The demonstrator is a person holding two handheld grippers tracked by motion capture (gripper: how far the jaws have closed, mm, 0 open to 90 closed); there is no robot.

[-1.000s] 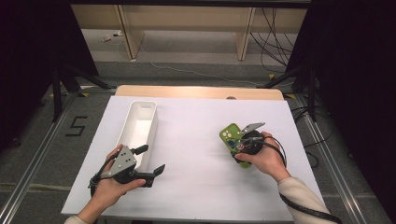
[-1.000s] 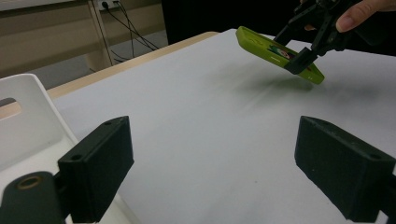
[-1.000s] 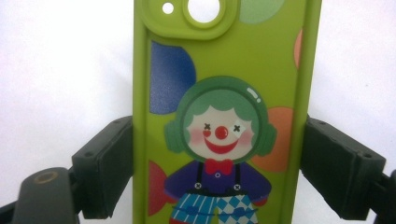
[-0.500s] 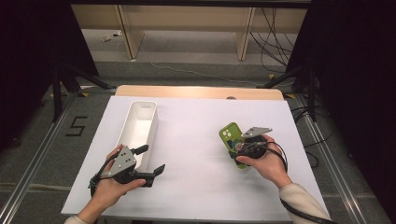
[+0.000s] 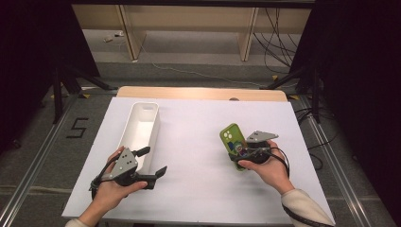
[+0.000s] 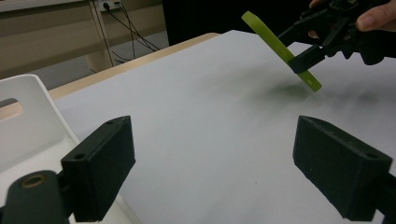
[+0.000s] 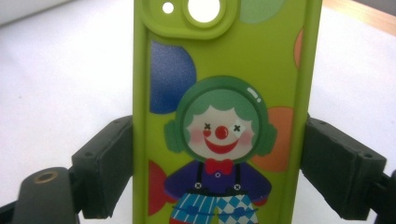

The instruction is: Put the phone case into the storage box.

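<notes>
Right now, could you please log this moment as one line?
right gripper: shut on phone case, lifted | left gripper: open | bin: empty

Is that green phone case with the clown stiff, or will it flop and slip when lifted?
The phone case stays straight while lifted off the table, so probably fairly stiff. The right gripper clamps only its side edges; its matte, rubbery-looking surface likely resists slipping. It seems light.

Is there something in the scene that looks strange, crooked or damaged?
Nothing looks damaged or spilled. The green phone case is tilted above the white table, but the right gripper grips it by its edges. The white bin lies straight.
</notes>
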